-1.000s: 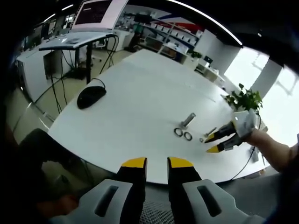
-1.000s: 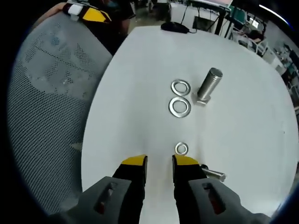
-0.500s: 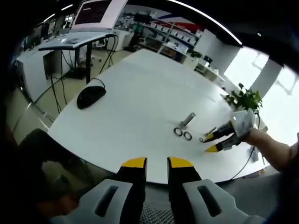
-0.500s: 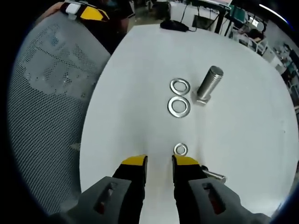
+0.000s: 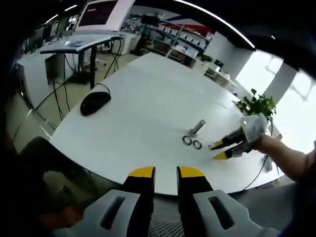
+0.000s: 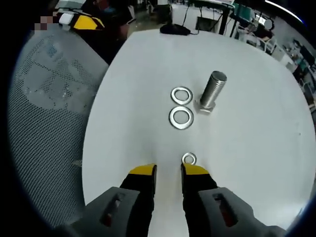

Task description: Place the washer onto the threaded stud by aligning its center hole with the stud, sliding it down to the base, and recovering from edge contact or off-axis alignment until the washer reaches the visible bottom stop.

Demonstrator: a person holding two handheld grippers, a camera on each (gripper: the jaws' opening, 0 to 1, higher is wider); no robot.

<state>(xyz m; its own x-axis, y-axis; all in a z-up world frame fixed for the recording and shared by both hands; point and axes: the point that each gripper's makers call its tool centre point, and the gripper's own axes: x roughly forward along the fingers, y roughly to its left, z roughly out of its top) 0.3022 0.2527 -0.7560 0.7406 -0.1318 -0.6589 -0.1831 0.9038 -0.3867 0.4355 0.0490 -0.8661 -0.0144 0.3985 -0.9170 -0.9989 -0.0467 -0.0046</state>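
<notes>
In the right gripper view the right gripper (image 6: 167, 170) hovers over the white table (image 6: 256, 123), jaws slightly apart, with a small washer (image 6: 188, 158) just beyond its right tip. Farther off lie two larger washers (image 6: 181, 117), beside an upright threaded stud (image 6: 212, 91). Bare tabletop spreads right; the table edge curves close on the left. The left gripper (image 5: 165, 173) hangs off the near edge, jaws slightly apart, gripping nothing.

No lettering, label, brand mark or number can be read anywhere in either view. The monitor screen (image 5: 101, 12) at 11 o'clock in the left gripper view carries dark lines too blurred to make out, and the bolt (image 6: 211, 92) and washers bear no legible markings.
</notes>
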